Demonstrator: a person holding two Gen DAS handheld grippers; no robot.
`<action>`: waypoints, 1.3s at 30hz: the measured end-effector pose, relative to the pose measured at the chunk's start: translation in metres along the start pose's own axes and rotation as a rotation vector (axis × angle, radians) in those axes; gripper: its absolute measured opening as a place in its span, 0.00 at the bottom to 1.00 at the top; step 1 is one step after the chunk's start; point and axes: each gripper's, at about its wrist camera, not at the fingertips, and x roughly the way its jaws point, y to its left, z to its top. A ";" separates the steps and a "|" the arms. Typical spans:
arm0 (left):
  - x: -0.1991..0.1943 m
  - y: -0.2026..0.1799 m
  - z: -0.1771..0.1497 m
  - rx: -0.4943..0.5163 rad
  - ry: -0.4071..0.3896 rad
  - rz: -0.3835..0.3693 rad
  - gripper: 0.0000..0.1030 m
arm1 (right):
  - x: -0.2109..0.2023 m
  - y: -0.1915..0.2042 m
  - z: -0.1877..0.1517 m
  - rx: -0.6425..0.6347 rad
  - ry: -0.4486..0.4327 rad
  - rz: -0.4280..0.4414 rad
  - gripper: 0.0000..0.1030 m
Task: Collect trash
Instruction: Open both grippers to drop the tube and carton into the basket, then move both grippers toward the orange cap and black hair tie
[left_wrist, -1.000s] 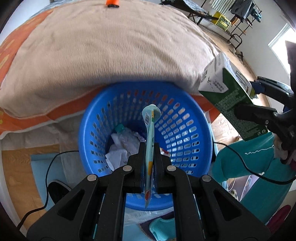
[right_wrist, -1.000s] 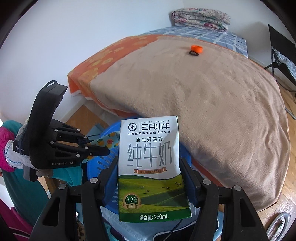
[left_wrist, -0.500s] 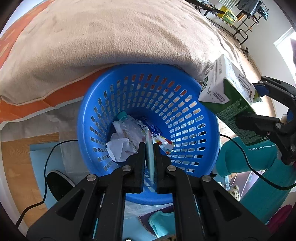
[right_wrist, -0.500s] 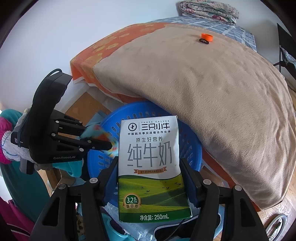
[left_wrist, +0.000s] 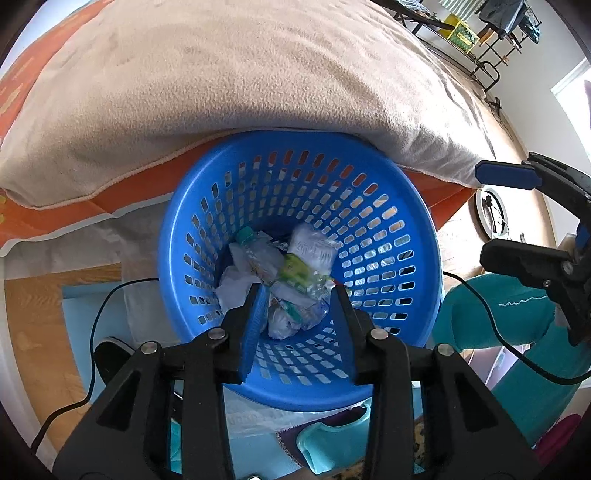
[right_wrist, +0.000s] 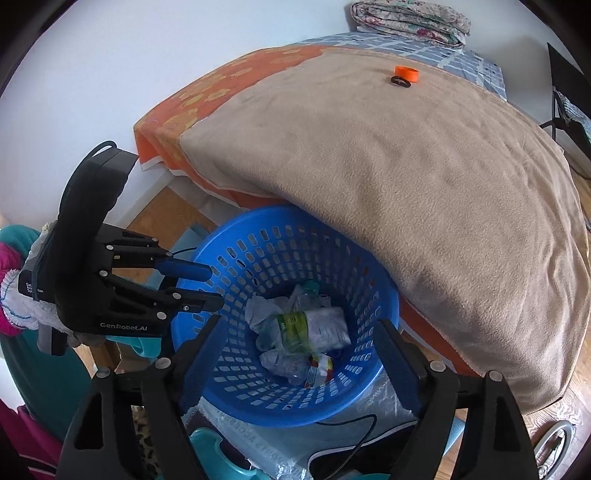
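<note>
Left wrist view: the left tool (left_wrist: 299, 295) hangs released and empty over the blue basket (left_wrist: 417, 229), its fingers spread wide. The trash (left_wrist: 288, 273), crumpled paper, a squashed bottle and wrappers, lies at the basket bottom, dead centre. At 3 o'clock the right tool (left_wrist: 517, 214) also stands released, nothing between its fingers. The blanket (left_wrist: 240, 81) fills 12 o'clock, its edge overhanging the far rim. A second ago this tool pinched a thin tube above the basket; half a second ago the tube was slipping down; now it is gone from the fingers.

Right wrist view: the right tool (right_wrist: 295, 343) is spread and empty, the basket (right_wrist: 376, 295) at 6 o'clock, the left tool (right_wrist: 207, 284) at 9 o'clock. The milk carton it gripped earlier is no longer held; I cannot pick it out among the trash (right_wrist: 306, 332). An orange ring (right_wrist: 406, 73) sits on the blanket (right_wrist: 424, 166) at 1 o'clock.

Judgement: both drops look done. Lift both tools straight up clear of the rim before swinging away, so neither tips the basket.
</note>
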 end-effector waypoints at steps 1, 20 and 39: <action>0.001 0.000 0.000 -0.002 0.001 0.000 0.36 | 0.000 0.000 0.000 0.000 0.000 -0.001 0.82; -0.019 -0.002 0.019 -0.006 -0.071 -0.003 0.36 | -0.029 -0.023 0.016 0.090 -0.119 -0.008 0.86; -0.057 0.010 0.122 -0.066 -0.235 -0.010 0.36 | -0.064 -0.077 0.084 0.205 -0.258 -0.020 0.87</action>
